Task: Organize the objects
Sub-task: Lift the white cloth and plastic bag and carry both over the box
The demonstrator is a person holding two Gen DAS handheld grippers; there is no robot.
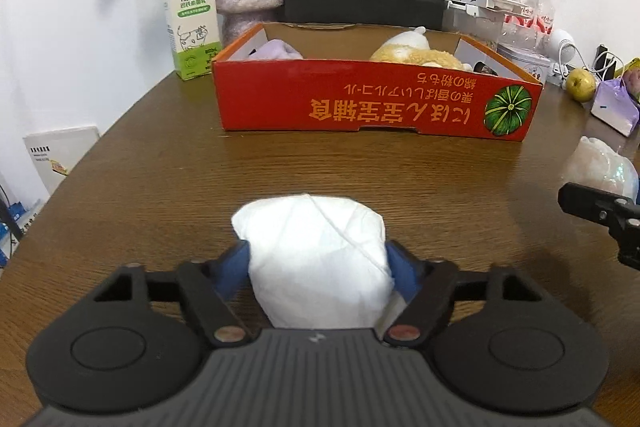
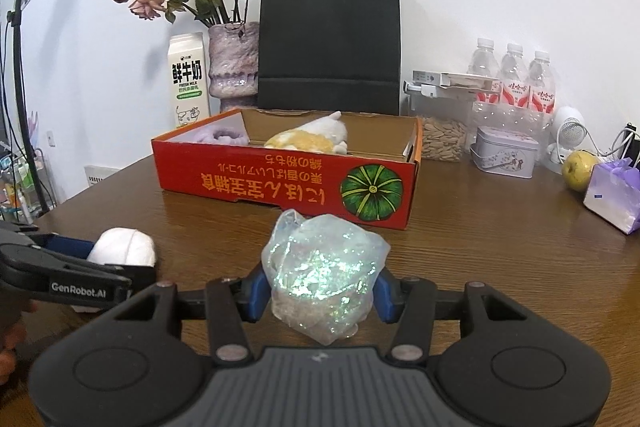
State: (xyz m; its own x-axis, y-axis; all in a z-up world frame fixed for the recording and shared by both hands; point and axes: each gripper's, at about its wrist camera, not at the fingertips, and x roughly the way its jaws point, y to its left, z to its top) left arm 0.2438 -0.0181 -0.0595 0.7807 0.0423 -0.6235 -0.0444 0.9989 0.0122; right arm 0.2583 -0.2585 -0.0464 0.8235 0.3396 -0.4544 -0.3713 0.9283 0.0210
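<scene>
My left gripper [image 1: 316, 251] is shut on a white crumpled bundle [image 1: 316, 259], its blue pads pressing both sides just above the brown table [image 1: 160, 179]. My right gripper [image 2: 320, 283] is shut on a shimmering clear-plastic bundle [image 2: 324, 267]. Ahead of both stands an open red box [image 1: 376, 103] with a pumpkin picture; inside it lie a purple plush [image 1: 276, 49] and a yellow-and-white plush [image 1: 416, 53]. In the right wrist view the left gripper [image 2: 116, 259] and the white bundle [image 2: 124, 247] show at the left. The left wrist view catches a right gripper finger [image 1: 592, 205] at the right edge.
Behind the box stand a milk carton [image 2: 188, 83], a vase of dried roses [image 2: 234, 63] and a black paper bag [image 2: 330, 39]. At the right are water bottles [image 2: 514, 79], a seed jar [image 2: 444, 139], a tin [image 2: 504, 151], a yellow fruit [image 2: 578, 169] and a purple gift bag [image 2: 612, 199].
</scene>
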